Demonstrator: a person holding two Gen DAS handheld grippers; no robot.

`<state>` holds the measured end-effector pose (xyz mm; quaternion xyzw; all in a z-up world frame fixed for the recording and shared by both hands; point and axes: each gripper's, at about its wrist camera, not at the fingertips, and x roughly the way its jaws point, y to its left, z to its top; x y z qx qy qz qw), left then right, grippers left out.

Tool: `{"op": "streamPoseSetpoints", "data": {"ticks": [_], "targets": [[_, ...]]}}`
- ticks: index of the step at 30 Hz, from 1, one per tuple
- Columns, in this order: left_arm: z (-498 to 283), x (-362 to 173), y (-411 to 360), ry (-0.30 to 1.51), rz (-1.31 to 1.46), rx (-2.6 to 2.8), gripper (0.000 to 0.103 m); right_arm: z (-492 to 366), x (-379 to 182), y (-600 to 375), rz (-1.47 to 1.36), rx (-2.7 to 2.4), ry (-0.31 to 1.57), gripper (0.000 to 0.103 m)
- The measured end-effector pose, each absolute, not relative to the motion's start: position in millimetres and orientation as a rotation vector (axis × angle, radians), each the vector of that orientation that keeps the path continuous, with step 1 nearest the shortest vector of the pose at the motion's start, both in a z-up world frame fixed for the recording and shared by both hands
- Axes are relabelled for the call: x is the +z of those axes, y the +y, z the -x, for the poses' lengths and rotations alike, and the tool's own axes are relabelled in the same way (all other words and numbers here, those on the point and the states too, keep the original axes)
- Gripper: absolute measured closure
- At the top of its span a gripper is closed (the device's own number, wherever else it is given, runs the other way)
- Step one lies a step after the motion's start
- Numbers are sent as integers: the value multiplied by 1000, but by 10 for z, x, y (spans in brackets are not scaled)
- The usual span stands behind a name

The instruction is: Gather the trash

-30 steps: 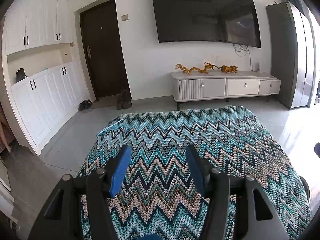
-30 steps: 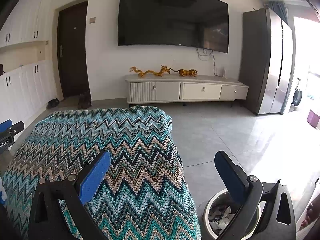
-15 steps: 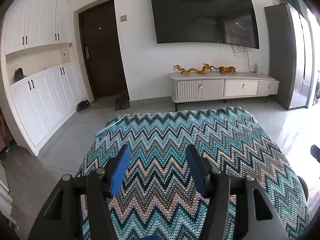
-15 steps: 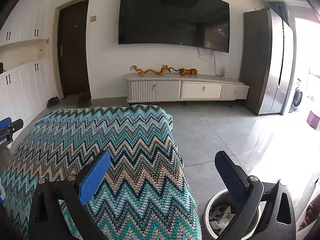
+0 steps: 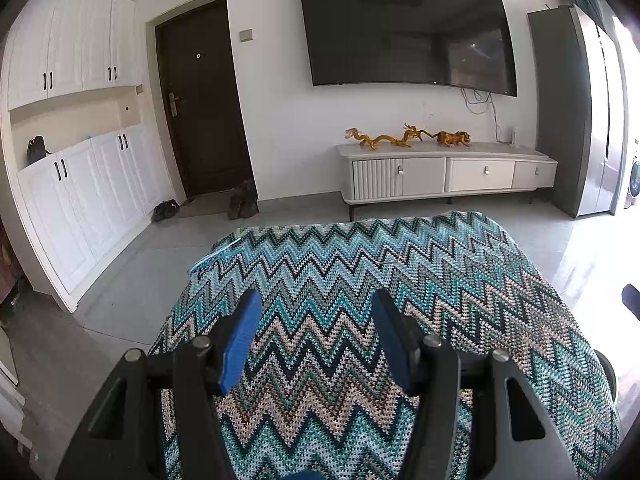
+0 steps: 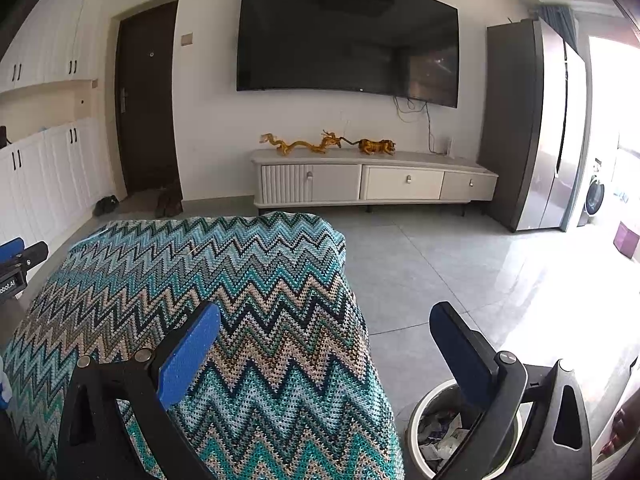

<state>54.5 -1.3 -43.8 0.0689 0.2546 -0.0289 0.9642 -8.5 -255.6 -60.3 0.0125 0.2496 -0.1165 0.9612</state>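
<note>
My left gripper [image 5: 316, 304] hovers open over a table draped in a teal zigzag cloth [image 5: 360, 280], nothing between its blue pads. My right gripper [image 6: 326, 316] is open too, wider, above the cloth's right edge [image 6: 240, 280]. Below its right finger, on the floor beside the table, stands a round white bin [image 6: 424, 432] holding crumpled paper trash [image 6: 440, 432]. No loose trash shows on the cloth. The tip of the left gripper pokes in at the left edge of the right wrist view, and the right gripper's tip [image 5: 632, 298] shows at the right edge of the left wrist view.
A grey tiled floor [image 6: 460, 272] stretches to a white TV cabinet [image 6: 372, 184] under a wall-mounted TV [image 6: 348, 36]. A tall grey fridge [image 6: 536, 128] stands right, white cupboards [image 5: 80, 184] and a dark door [image 5: 200, 100] left, shoes [image 5: 240, 204] by the door.
</note>
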Motion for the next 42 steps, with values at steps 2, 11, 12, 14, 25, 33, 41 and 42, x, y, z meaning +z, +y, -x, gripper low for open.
{"op": "streamPoseSetpoints", "data": {"ticks": [2, 11, 12, 14, 25, 33, 41, 42], "targets": [[-551, -450, -18, 518, -139, -59, 47, 92, -601, -2550, -25, -235, 504, 0], [-556, -471, -10, 521, -134, -60, 47, 118, -593, -2541, -24, -236, 496, 0], [-556, -472, -10, 521, -133, -59, 47, 121, -592, -2542, -24, -236, 496, 0], [-561, -469, 2, 522, -131, -59, 47, 123, -593, -2544, -24, -236, 495, 0], [-564, -449, 29, 519, -126, -58, 47, 136, -589, -2533, -24, -235, 498, 0], [-546, -420, 49, 513, -126, -58, 47, 144, -569, -2520, -23, -233, 500, 0], [-529, -396, 72, 507, -120, -52, 47, 155, -559, -2511, -22, -233, 498, 0], [-526, -392, 77, 506, -119, -52, 47, 153, -561, -2512, -23, -233, 498, 0]]}}
